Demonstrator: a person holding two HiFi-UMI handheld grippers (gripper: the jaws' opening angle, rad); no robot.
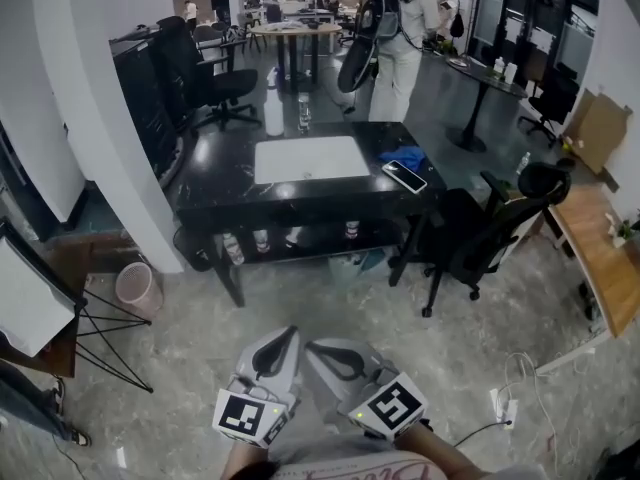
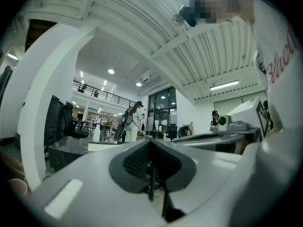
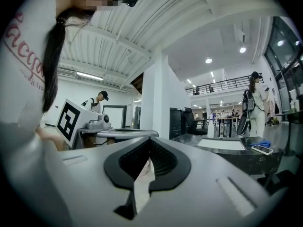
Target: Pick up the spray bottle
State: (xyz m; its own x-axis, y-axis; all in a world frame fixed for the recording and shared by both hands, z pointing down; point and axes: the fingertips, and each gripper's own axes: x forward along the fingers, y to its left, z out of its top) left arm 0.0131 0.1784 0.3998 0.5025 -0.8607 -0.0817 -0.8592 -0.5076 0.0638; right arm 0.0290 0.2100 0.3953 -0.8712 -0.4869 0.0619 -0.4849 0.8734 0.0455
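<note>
White spray bottle [image 1: 273, 109] on table [image 1: 212, 184], well beyond left gripper [image 1: 291, 334], right gripper [image 1: 313, 348].

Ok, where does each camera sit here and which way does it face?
Head view: on the person's head, looking steeply down at the black table with the white spray bottle; left gripper and right gripper show at bottom.
Left gripper view: on the left gripper, level along its shut jaws towards the table; the right gripper's marker cube and the person's white shirt show.
Right gripper view: on the right gripper, same heading, jaws shut; the left gripper's marker cube shows.
Shared: all three see the table and bottle.
</note>
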